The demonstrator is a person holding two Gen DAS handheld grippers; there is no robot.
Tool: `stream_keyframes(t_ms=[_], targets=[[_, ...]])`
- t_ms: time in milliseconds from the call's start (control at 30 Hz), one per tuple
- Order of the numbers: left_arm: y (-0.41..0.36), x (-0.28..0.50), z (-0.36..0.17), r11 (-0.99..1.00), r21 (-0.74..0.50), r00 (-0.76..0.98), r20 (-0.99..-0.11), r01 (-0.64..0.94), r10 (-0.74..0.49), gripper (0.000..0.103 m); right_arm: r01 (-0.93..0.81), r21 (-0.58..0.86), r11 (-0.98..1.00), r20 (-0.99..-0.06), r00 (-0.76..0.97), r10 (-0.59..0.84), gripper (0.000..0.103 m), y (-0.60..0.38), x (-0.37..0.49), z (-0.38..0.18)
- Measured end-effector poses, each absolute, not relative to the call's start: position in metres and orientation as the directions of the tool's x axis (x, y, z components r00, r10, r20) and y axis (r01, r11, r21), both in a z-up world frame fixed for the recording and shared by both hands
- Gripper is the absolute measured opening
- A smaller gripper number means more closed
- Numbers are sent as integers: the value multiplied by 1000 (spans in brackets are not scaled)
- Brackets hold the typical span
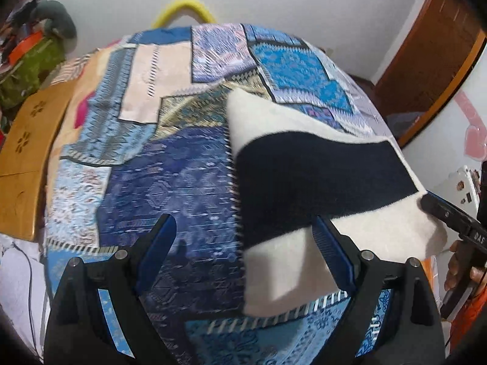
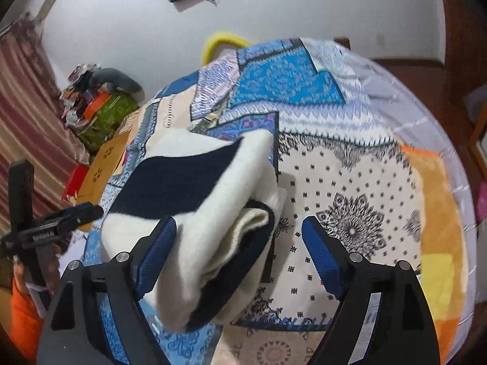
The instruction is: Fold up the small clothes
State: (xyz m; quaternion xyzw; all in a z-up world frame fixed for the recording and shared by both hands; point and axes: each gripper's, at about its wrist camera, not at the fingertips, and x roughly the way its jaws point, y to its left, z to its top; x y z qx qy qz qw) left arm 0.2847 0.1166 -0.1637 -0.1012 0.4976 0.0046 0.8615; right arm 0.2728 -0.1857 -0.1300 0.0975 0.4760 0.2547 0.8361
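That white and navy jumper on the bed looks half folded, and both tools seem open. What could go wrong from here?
1. The jumper is bunched in loose rolls beside the open right tool, so with nothing gripping it the fold may slump apart.
2. The open left tool has one finger at the jumper's edge; moving off could snag the fabric and drag it across the patchwork bedspread.

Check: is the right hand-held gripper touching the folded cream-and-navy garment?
Cannot tell. In the right wrist view the right hand-held gripper stands open; the garment overlaps its left finger, but no view shows contact plainly.
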Motion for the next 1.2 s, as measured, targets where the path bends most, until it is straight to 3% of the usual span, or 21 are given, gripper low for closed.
stream_keyframes(t_ms=[333,600,867,1000,1200], targets=[[109,319,-192,948,-312,419,-871,-67,-257,95,-260,531,807,-756,286,589,84,-182,293,-167],[114,335,-216,887,-451,343,-852,-97,-396,99,-233,632,739,-710,205,673,84,-177,300,-187],[102,345,-223,875,-478,307,-847,-79,-435,99,-249,666,703,-687,164,708,84,-170,301,-191],[105,345,-223,863,-499,312,-835,-84,-453,98,-254,684,684,-672,146,726,69,-173,301,-191],[105,339,-209,862,-502,353,-820,-66,-450,79,-282,679,677,-669,142,730,49,-176,297,-180]])
